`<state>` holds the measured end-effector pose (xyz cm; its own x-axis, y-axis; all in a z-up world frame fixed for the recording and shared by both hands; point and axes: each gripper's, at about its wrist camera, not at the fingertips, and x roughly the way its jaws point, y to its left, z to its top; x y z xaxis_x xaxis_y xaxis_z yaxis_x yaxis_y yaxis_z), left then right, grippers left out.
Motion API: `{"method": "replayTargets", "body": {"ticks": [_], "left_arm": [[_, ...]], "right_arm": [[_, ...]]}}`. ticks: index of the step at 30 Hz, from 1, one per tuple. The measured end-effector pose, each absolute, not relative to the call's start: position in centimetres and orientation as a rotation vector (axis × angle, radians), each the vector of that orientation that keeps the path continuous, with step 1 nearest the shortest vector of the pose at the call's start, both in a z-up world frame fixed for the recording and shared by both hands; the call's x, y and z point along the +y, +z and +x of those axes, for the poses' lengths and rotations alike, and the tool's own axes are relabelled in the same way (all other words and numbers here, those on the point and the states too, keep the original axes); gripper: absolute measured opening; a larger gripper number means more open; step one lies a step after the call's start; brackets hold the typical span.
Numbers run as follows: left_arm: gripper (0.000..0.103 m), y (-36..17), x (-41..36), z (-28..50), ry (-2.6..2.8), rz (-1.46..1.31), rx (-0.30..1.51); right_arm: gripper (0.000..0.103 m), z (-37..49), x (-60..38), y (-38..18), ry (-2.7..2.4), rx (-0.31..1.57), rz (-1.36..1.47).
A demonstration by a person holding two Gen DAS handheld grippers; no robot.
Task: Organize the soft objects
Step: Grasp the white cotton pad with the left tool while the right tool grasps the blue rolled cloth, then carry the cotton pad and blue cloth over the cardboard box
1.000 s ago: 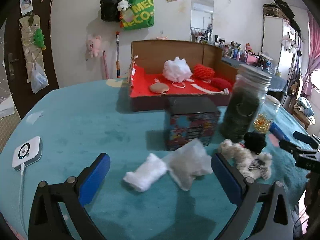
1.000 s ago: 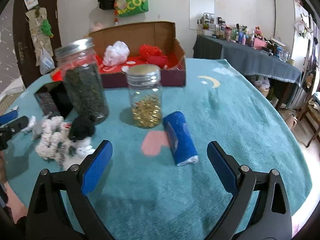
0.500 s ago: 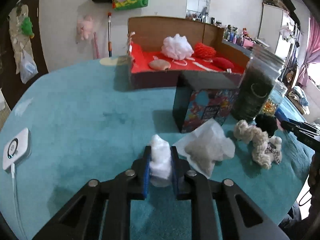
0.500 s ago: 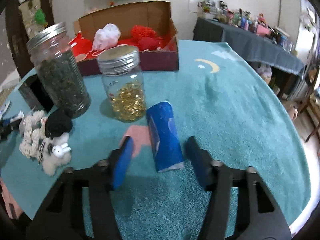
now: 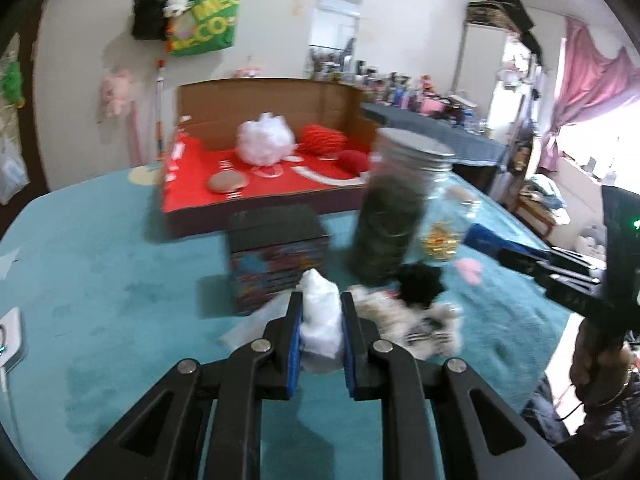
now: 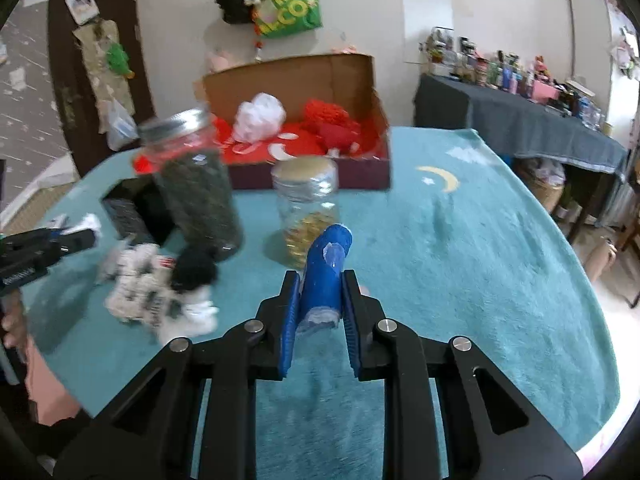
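Note:
My left gripper (image 5: 320, 312) is shut on a white soft roll (image 5: 320, 312) and holds it above the teal table. My right gripper (image 6: 322, 288) is shut on a blue rolled cloth (image 6: 326, 268), lifted off the table. A woolly sheep toy with a black head (image 6: 160, 288) lies on the table; it also shows in the left wrist view (image 5: 416, 312). A crumpled clear bag (image 5: 248, 324) lies under the left gripper. A cardboard box with a red lining (image 5: 280, 184) at the back holds a white pouf (image 5: 266, 138) and red knitted items (image 5: 324, 140).
A tall jar of dark contents (image 6: 196, 184), a smaller jar of gold bits (image 6: 308, 208) and a black patterned box (image 5: 276, 256) stand mid-table. A white device (image 5: 10, 332) lies at the left edge. A dark side table (image 6: 520, 124) stands right.
Both grippers closed from open: the left on the white roll, the right on the blue cloth. Both have since lifted their objects off the table.

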<state>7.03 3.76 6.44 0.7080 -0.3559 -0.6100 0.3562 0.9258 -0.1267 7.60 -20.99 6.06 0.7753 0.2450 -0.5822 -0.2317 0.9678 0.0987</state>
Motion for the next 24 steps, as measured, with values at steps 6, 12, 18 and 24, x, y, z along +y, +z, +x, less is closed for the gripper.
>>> {"method": "replayTargets", "body": {"ticks": [6,12,18,24], "left_arm": [[0.018,6.9,1.0,7.3,-0.483,0.009,0.670],[0.017,6.6,-0.8,8.4,-0.517,0.017,0.681],[0.018,6.1,-0.8,8.7,-0.517,0.012,0.694],[0.018,6.2,-0.2,8.5,-0.507,0.001,0.692]], "right_arm": [[0.018,6.8,-19.5,6.5,0.338,0.594,0.024],[0.018,6.5,-18.1,6.4,0.412,0.592,0.036],[0.018,6.7,-17.7,6.0,0.434,0.600,0.044],[0.018,6.6,-17.9,5.9,0.431,0.604,0.050]]}}
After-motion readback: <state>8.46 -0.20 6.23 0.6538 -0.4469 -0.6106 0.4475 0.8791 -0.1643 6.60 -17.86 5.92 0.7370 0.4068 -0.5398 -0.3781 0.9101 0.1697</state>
